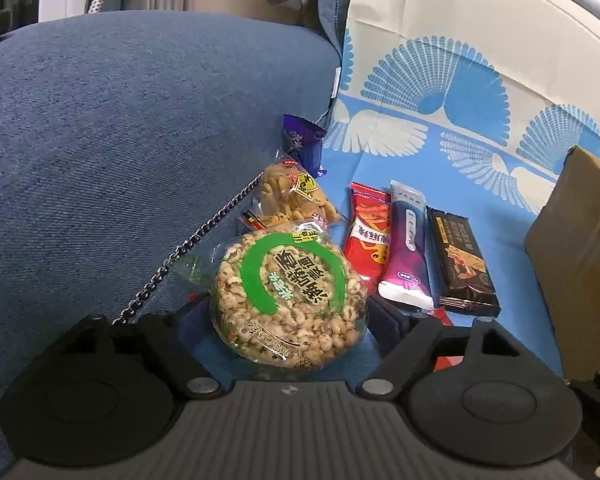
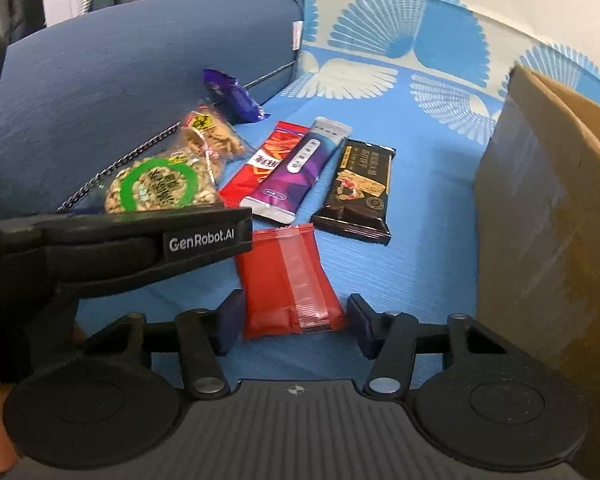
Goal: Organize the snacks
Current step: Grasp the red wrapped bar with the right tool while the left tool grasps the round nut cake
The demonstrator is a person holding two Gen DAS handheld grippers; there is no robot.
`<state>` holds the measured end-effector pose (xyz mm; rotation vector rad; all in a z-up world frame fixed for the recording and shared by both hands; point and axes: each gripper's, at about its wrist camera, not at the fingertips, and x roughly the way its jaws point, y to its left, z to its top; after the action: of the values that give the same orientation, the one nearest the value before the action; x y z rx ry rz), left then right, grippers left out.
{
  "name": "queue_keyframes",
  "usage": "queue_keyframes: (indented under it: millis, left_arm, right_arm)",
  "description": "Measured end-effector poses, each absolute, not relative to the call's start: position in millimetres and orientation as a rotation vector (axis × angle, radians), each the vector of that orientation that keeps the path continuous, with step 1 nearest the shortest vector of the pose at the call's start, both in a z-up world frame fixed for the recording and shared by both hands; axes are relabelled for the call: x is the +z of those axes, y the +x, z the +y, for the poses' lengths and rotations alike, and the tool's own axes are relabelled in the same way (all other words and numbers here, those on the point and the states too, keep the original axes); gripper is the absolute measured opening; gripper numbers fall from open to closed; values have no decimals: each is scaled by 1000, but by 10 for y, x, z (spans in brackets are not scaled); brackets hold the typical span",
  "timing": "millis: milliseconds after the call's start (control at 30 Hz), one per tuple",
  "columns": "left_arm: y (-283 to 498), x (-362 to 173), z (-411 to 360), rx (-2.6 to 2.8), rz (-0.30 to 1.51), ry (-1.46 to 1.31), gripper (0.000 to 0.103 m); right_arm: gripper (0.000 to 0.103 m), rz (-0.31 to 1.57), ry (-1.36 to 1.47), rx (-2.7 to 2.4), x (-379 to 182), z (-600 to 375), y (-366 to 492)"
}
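1. The right gripper (image 2: 294,322) has its jaws spread on either side of a red pouch (image 2: 290,280) lying flat on the blue cloth (image 2: 420,240). Narrow gaps show at both pads, so nothing is clenched.
2. The left gripper (image 1: 288,320) straddles a round rice cake (image 1: 288,294) in a clear wrapper with a green ring. Its jaws stand wide. I cannot tell whether the pads touch the wrapper.
3. In the right view the left gripper's finger (image 2: 140,232) reaches across just in front of the rice cake (image 2: 160,188).
4. A dark chain (image 1: 188,248) runs along the left of the rice cake, up over the blue cushion (image 1: 140,140).
5. Behind the rice cake lies a clear bag of brown snacks (image 1: 292,196), touching it.
6. To the right, three packets lie side by side: a red packet (image 1: 368,236), a purple-and-white packet (image 1: 408,248) overlapping its edge, and a black bar (image 1: 460,264).
7. A cardboard box (image 2: 548,208) stands at the right edge of the cloth.
8. Farthest back, a purple candy (image 1: 304,144) leans against the cushion.
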<state>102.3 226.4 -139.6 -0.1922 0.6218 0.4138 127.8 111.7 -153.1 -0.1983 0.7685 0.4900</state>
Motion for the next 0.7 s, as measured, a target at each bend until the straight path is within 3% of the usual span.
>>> queue_keyframes:
  millis: [367,700]
  left_arm:
    - [758,-1075,2374,243,661,-256,85]
    - [466,-1014,2464,-132,894,-205,85]
  right_arm:
    - [53,833,-176,466,-1190,986,964]
    - [53,941,-102,462,-1049,659,382]
